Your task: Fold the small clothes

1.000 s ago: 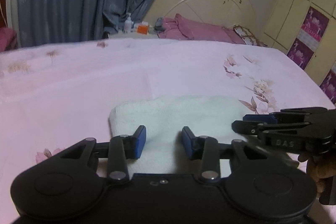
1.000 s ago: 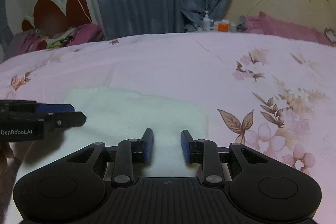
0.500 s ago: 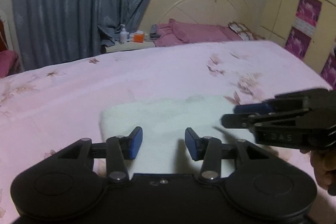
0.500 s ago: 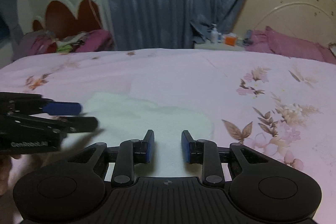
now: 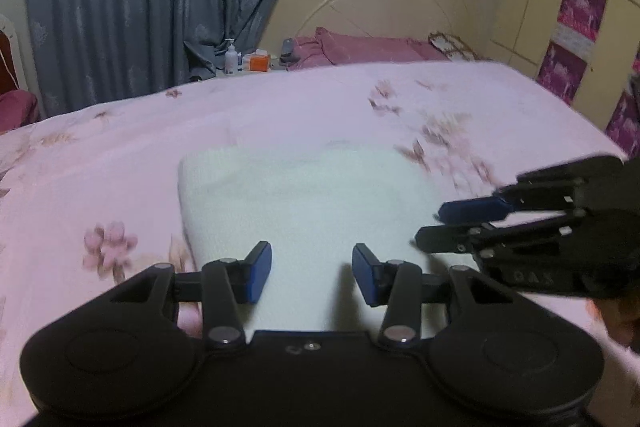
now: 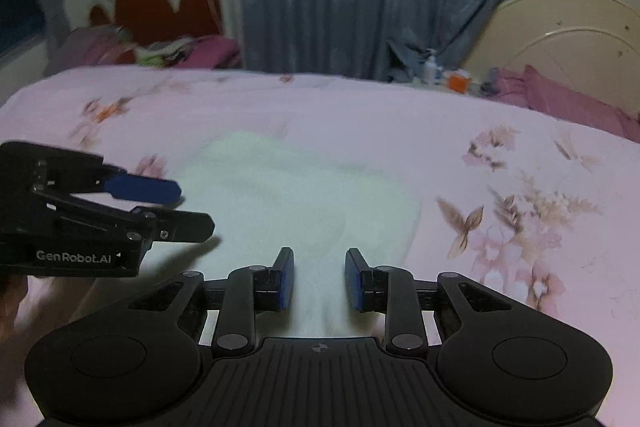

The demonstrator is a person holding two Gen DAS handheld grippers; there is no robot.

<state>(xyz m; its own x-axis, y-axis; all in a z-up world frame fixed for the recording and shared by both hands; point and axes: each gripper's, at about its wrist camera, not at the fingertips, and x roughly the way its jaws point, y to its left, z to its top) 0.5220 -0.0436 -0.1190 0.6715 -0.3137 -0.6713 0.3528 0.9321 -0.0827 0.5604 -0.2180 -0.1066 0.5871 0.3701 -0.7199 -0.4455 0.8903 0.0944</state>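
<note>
Both grippers, left gripper [image 5: 312, 273] and right gripper [image 6: 319, 279], hover with fingers spread, empty, over the white folded cloth [image 5: 304, 203] on the pink floral bedsheet [image 5: 120, 147].

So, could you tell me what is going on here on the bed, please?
A person holds a claw in each hand over a white fluffy cloth lying flat on the pink flowered bedsheet. The left claw and the right claw are both open, and neither grips anything. Both hover near the cloth's closer edge. The cloth looks like a compact rectangle, though I cannot tell how far the folding has got.
</note>
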